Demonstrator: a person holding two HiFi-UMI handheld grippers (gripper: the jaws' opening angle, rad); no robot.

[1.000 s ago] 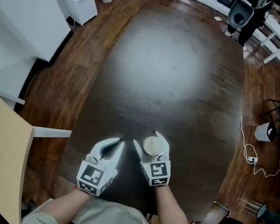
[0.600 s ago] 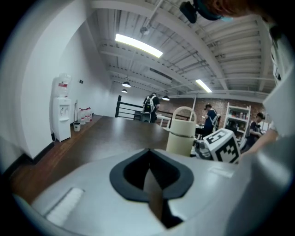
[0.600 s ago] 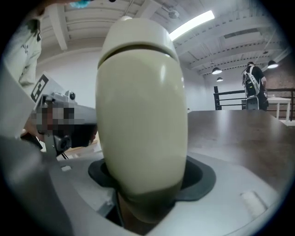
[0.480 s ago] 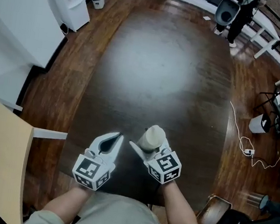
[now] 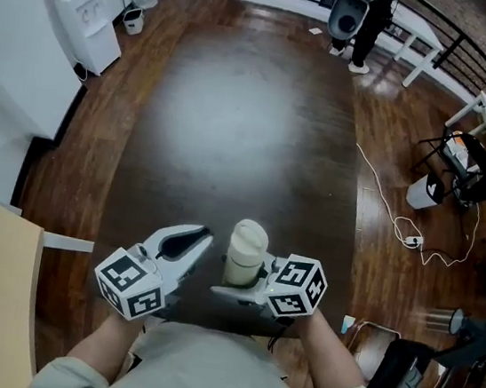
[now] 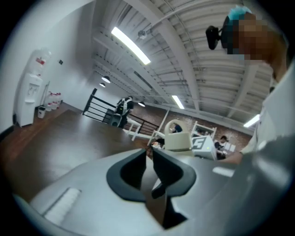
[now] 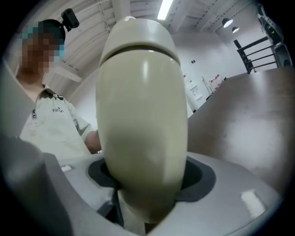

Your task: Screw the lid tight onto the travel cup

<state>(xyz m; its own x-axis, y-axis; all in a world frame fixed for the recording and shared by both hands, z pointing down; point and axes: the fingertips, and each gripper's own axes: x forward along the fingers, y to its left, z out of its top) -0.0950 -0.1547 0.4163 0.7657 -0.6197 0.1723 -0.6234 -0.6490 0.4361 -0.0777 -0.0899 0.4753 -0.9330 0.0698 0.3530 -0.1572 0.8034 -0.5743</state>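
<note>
Nearest, the person's shirt (image 5: 199, 375) filled the bottom edge of the head view below the cup, with both forearms cut off there. The right gripper (image 5: 237, 278) clamped the cup (image 5: 244, 253) round its cream body. Its jaws were spread wide and pressed to either side, and in the right gripper view the body filled the gap between the dark pads. The lid (image 5: 252, 231) sat on top of the cup, with a seam marking where the two met. With the lid on, whatever the cup held could not be seen. Just left of the cup, the left gripper (image 5: 205, 232) held nothing. Its jaws had just been opening and stood a sliver apart at the tips.

A second before, the cup had stood on the table (image 5: 236, 116) between the right jaws, and the left jaws had been fully together. Now the cup was lifted clear of the table, close to its near edge. Both grippers sat higher and closer to the person, and the right one had rolled so its marker cube (image 5: 300, 286) showed other faces.

The cup's base was hidden behind the right jaws, and the cup hid the far right jaw in the head view. How far the lid was screwed down could not be told. Beyond the cup stretched the dark table, then the wood floor (image 5: 388, 119), with a water dispenser (image 5: 82, 12) far to the cup's left.
</note>
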